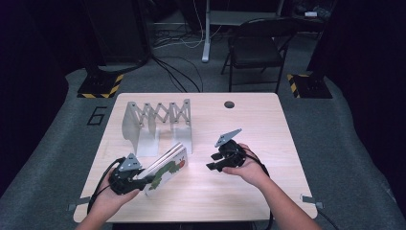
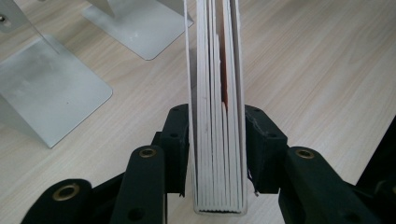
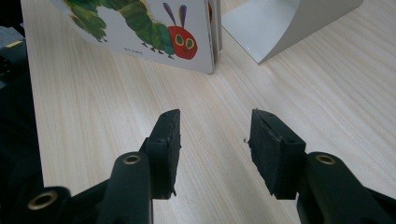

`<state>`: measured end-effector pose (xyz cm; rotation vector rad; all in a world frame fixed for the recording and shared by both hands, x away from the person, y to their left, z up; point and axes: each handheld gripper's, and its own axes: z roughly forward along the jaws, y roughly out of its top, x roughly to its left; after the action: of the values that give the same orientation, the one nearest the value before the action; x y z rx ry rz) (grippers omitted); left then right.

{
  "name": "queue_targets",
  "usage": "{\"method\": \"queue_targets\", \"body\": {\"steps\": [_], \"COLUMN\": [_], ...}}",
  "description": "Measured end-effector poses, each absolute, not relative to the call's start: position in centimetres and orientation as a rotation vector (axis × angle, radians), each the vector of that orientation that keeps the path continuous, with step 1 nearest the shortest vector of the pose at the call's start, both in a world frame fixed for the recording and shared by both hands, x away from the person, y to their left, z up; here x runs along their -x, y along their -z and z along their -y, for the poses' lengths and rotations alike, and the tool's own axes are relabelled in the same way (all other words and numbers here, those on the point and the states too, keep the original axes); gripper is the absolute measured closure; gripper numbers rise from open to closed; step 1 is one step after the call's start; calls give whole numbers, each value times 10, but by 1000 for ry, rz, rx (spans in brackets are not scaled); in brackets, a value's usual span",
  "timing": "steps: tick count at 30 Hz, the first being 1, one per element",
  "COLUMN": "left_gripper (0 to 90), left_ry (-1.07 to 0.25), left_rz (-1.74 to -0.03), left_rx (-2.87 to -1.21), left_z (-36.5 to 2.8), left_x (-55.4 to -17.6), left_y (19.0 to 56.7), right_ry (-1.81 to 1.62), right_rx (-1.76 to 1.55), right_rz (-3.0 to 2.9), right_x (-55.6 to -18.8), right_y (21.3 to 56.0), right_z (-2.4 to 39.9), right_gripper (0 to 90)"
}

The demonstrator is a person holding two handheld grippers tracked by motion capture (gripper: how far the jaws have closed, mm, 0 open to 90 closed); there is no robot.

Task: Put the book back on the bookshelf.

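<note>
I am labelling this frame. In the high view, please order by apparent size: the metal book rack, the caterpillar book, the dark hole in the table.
1. metal book rack
2. caterpillar book
3. dark hole

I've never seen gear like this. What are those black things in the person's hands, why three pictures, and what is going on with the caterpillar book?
A person holds black tongs in each hand. One picture looks down from above; the other two come from cameras riding on the tongs. On the wooden table stands a metal book rack. The left tongs have the caterpillar book between their pads, set on edge by the rack; whether they press it is unclear. The right tongs are open with nothing between them.
</note>
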<state>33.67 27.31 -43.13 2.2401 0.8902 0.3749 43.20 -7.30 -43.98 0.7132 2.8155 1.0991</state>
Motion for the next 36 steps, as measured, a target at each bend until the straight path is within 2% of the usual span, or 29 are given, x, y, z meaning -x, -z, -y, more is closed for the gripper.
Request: {"method": "queue_targets", "body": {"steps": [12,23,30,36], "left_gripper": [612,649,738,754], "left_ry": [-345,-338,-346,-347], "left_rz": [-927,-946,-924,-900], "left_rx": [-2255,-2273,-2295,-2315], "left_z": [-264,-262,-260,-257], "left_x": [-344,-347,-347,-345], "left_y": [438,438,436,436], "right_ry": [-1107,-1110,-1110,-1107], "right_rx": [-739,-725,-744,-742], "right_rz": [-2815,-2809,-2810,-2812], "right_x": [-431,-432,-432,-432], "right_y": [441,443,444,444], "right_z": [73,74,75,75], "right_gripper": [533,533,533,533]}}
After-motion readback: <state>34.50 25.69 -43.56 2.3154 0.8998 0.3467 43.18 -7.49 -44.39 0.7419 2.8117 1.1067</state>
